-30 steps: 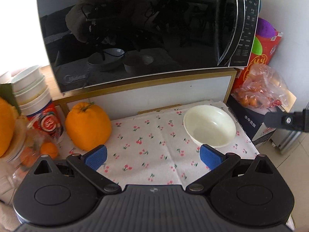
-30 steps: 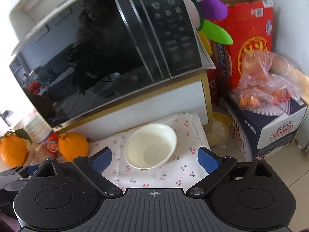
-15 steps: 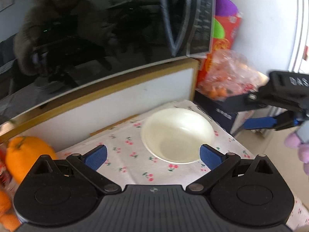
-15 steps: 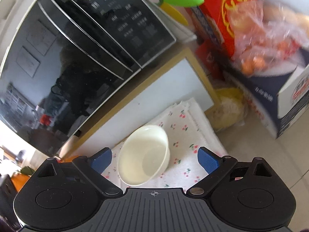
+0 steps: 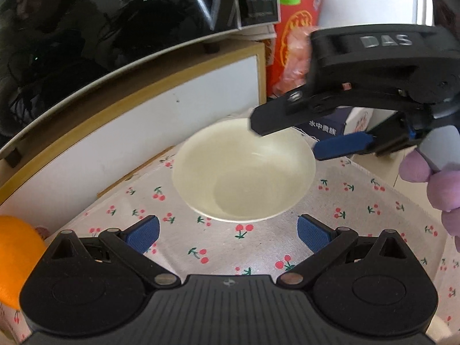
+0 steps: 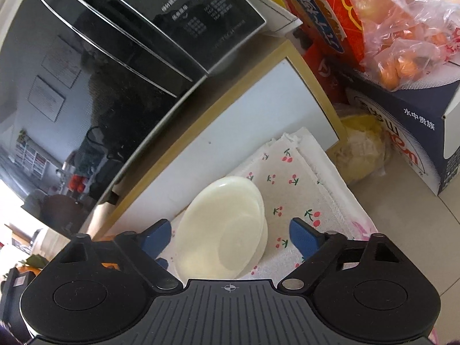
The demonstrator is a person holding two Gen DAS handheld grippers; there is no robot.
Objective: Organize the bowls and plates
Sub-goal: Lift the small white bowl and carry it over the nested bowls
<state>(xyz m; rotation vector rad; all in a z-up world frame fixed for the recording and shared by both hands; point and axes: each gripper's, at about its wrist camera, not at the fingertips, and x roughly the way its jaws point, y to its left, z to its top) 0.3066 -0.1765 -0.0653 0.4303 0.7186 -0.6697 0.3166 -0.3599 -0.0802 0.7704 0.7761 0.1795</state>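
Cream-white round plastic bowl [image 5: 244, 178], empty, upright on a white cloth printed with red cherries [image 5: 359, 201] spread over the surface. Set close to the white, wood-trimmed cabinet front [image 5: 143, 132] behind it; glossy black microwave oven [image 5: 115, 14] sitting on top of that cabinet.

Left gripper [image 5: 227, 234] low over the near edge of the cloth, blue pads spread wide, nothing between them, bowl just ahead and untouched.

Right gripper [image 6: 230, 237] reaching in from the right side in the left wrist view, black body marked "DAS", held by a hand in a lilac glove [image 5: 437, 189]. Jaws have just been closing yet remain well apart; bowl lying between them in the right wrist view (rim beside the left-hand pad, contact not clear). In the left wrist view, upper black finger over the far rim, lower blue-padded finger just beside the right rim. No firm pinch visible.

Bright orange citrus fruit [image 5: 14, 258] at the left edge of the cloth. Off to the right: red printed carton [image 6: 325, 28], clear plastic bag of small oranges [image 6: 402, 34] resting on a dark blue and white cardboard box [image 6: 417, 132].
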